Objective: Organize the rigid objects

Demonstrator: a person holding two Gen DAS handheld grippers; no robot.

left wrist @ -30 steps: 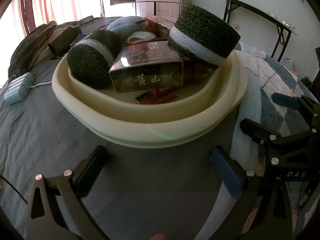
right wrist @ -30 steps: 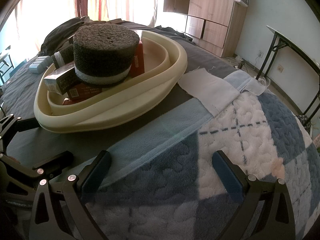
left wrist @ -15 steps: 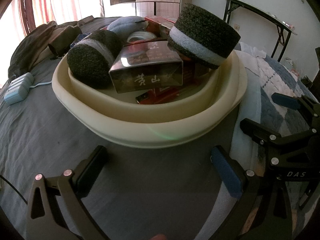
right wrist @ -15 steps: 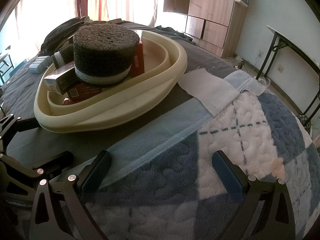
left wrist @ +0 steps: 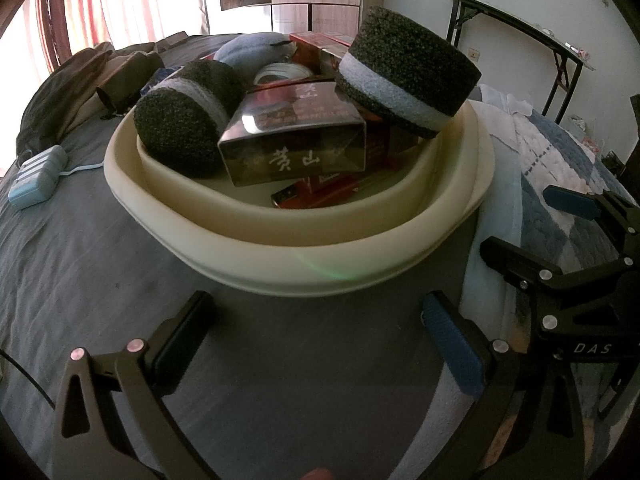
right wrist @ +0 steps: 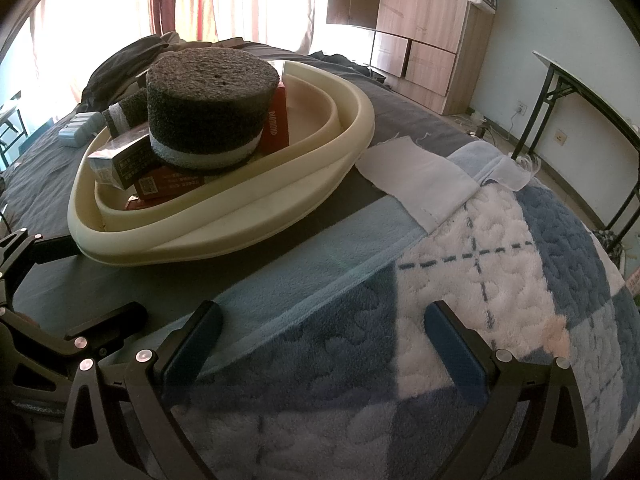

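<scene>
A cream basin sits on a bed covered by a grey sheet, with a blue-and-white quilted blanket just beside it. The basin is heaped with rigid things. A dark glossy box lies across the middle, its front printed with the pale characters "黄山". A large dark foam disc with a light band rests tilted on top of the pile and over the far rim. A smaller foam cylinder lies on its side against the box. Beneath the disc stands a red box printed "DIAMOND" down its side. Another red carton under it carries what looks like a QR code, though the small text is too blurred to read.

The left gripper hangs over the grey sheet just short of the basin, fingers spread wide and holding nothing. The right gripper hovers above the blanket, likewise spread and empty; its body reads "DAS" in the left wrist view. A pale blue block on a cord lies apart on the sheet.
</scene>
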